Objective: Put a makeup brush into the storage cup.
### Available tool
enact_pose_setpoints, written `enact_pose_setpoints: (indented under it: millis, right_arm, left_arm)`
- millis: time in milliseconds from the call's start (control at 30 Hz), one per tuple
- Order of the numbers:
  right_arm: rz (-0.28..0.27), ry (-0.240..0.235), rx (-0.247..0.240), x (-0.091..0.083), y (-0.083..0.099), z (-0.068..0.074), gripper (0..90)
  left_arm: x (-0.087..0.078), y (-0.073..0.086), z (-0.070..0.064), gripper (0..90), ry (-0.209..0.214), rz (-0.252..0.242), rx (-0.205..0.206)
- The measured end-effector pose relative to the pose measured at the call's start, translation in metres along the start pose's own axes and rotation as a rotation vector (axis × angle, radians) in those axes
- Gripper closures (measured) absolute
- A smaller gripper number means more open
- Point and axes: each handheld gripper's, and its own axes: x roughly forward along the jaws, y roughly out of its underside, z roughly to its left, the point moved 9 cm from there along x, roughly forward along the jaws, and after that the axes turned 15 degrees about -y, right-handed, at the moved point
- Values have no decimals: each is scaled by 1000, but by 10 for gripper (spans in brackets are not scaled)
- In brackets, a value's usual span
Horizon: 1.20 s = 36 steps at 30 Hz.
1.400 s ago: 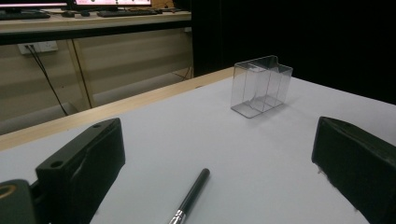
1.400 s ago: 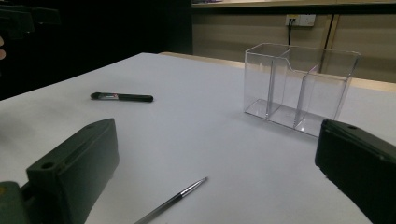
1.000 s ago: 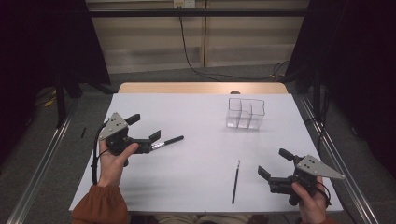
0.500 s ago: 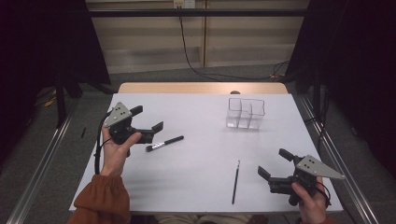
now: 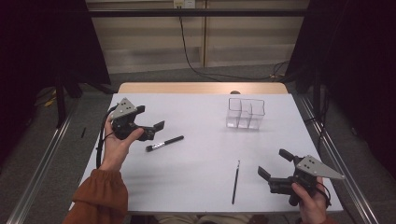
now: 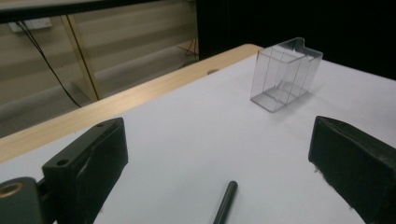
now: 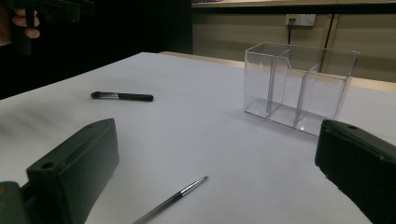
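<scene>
A: Entry. Table (image 5: 196, 186) first: white top, person seated at the near edge. Beyond and to the left of the right gripper (image 5: 276, 164) stands a clear acrylic organizer (image 5: 246, 113), upright, three compartments, nothing in them. My guess is it's parked at the far side as the place the brushes go.

B: And the left gripper (image 5: 156, 130)?

A: Held raised off the table, jaws released and wide apart, nothing between them. Just below and ahead of its jaws lies the thick black makeup brush (image 5: 164, 143), flat on the table, not touched. In the left gripper view the handle end (image 6: 225, 203) sits between the two jaws, lower down, so the gripper looks lined up over it, probably for a pick.

B: The right one?

A: Also released, jaws spread, empty, resting low near the table's near edge. Just to its left lies a thin fine-tipped brush (image 5: 236, 181), flat, apart from the jaws. Looks like waiting its turn.
</scene>
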Motion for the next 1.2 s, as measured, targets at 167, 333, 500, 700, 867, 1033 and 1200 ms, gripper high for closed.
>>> enact_pose_setpoints:
  millis: [167, 333, 500, 700, 867, 1033, 1200]
  right_arm:
    - [2, -1, -3, 0, 0, 0, 0]
    - [5, -1, -1, 0, 0, 0, 0]
    - [4, -2, -1, 0, 0, 0, 0]
    - [4, -3, 0, 0, 0, 1, 0]
    - [5, -4, -1, 1, 1, 1, 0]
    - [8, -7, -1, 1, 1, 1, 0]
    - [9, -7, -2, 1, 1, 1, 0]
  left_arm:
    - [6, 6, 0, 49, -1, 76, 31]
    - [10, 10, 2, 50, 5, 161, 77]
    - [12, 12, 8, 56, -17, 218, 109]
    - [14, 19, 8, 63, -1, 300, 127]
    - [18, 31, 6, 75, 3, 382, 167]
    - [23, 37, 2, 72, 35, 440, 188]
    - [29, 42, -3, 56, 56, 496, 242]
